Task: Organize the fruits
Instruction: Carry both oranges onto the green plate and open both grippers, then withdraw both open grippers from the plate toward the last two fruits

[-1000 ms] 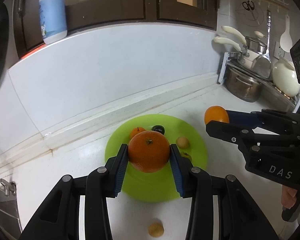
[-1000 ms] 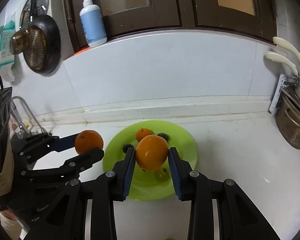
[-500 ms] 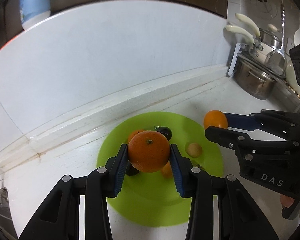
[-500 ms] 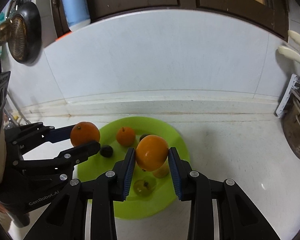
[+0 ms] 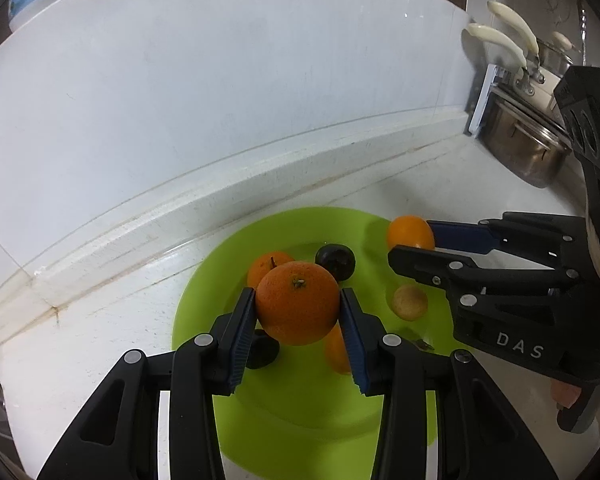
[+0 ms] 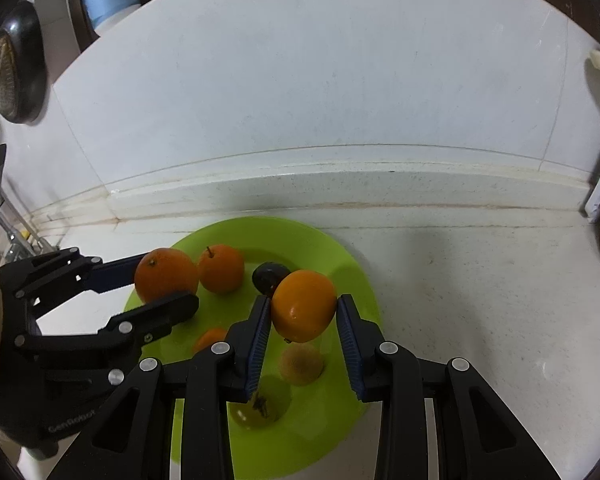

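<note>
Both grippers hang over the green plate [image 5: 204, 280] on the white counter [image 6: 480, 280]. The left gripper [image 5: 298, 322] pinches a rough orange [image 5: 297, 308] between its blue pads, above the plate's middle. The right gripper [image 6: 303, 320] squeezes a smoother orange [image 6: 304, 305] over the plate's right half. On the plate below sit a small orange [image 6: 220, 269], a dark plum [image 6: 269, 276] and a tan fruit [image 6: 301, 364].

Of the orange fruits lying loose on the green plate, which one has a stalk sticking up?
The small orange fruit at the back of the green plate, beside the dark plum. A thin stalk stands on top; the other loose orange fruit shows none.
</note>
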`<state>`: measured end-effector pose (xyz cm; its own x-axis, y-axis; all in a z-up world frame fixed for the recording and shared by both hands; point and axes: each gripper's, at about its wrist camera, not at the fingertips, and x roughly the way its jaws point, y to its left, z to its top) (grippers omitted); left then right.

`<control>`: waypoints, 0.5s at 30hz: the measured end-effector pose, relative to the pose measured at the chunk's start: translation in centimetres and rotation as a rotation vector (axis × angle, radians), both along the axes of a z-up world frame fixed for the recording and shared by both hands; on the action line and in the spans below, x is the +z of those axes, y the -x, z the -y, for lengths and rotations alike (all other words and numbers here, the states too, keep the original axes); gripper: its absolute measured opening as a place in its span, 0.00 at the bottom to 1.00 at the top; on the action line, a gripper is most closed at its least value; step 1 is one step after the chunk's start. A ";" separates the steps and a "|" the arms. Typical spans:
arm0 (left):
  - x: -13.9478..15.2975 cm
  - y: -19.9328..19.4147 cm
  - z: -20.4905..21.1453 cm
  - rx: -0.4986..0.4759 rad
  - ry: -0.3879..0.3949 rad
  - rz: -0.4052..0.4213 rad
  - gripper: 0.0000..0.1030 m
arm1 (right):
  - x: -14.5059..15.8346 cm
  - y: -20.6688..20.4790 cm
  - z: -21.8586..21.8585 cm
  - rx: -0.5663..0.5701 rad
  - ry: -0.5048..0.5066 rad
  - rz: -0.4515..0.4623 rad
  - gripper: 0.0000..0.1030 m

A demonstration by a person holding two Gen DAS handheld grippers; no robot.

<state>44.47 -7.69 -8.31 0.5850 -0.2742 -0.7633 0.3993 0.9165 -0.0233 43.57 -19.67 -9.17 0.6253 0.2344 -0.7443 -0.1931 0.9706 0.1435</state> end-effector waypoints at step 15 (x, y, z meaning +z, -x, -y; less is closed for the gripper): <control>2.5 2.2 -1.8 0.064 0.000 0.050 0.51 | 1.9 2.0 -0.3 -0.032 0.008 0.046 0.36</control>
<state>42.27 -5.89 -5.83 0.6389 -0.2348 -0.7326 0.3403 0.9403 -0.0047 41.55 -19.40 -7.27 0.6658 0.2075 -0.7167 -0.1680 0.9776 0.1270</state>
